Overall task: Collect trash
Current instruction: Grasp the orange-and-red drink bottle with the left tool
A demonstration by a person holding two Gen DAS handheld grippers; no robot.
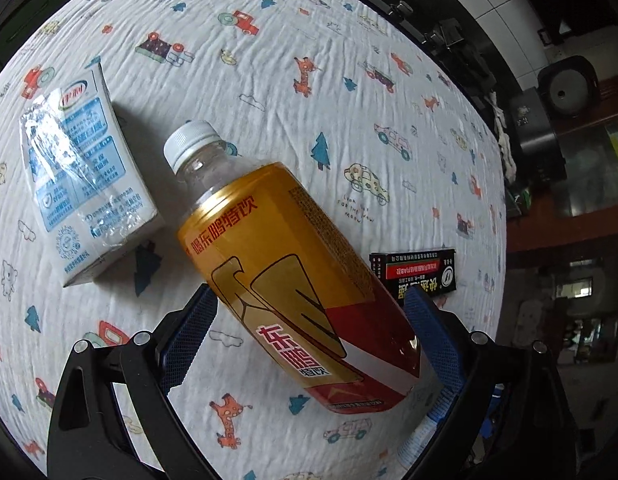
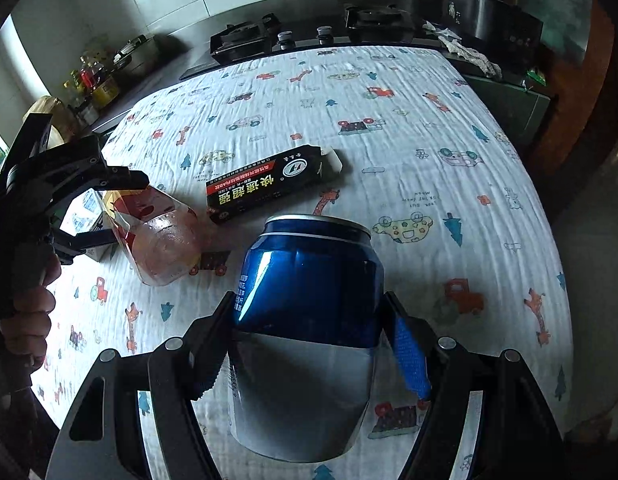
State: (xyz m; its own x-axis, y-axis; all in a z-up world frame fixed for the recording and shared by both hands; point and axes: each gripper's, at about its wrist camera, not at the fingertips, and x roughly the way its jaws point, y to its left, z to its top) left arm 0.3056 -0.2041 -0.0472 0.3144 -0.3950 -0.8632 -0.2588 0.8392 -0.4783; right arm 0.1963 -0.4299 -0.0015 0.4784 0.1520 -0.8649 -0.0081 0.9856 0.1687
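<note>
My left gripper (image 1: 309, 300) is shut on a yellow and red drink bottle (image 1: 277, 248) with a white cap, held above the patterned cloth. The bottle's clear base also shows in the right wrist view (image 2: 161, 236), with the left gripper (image 2: 105, 208) around it. My right gripper (image 2: 309, 312) is shut on a blue and silver can (image 2: 305, 320). A white and blue milk carton (image 1: 85, 172) lies on the cloth left of the bottle. A black flat box (image 2: 265, 186) lies beyond the can; it also shows in the left wrist view (image 1: 417, 272).
The table is covered by a white cloth with cartoon prints (image 2: 429, 160). A gas stove (image 2: 309, 32) stands along the far edge. Jars and bottles (image 2: 93, 80) stand on the counter at the back left. A dark appliance (image 2: 489, 16) sits at the back right.
</note>
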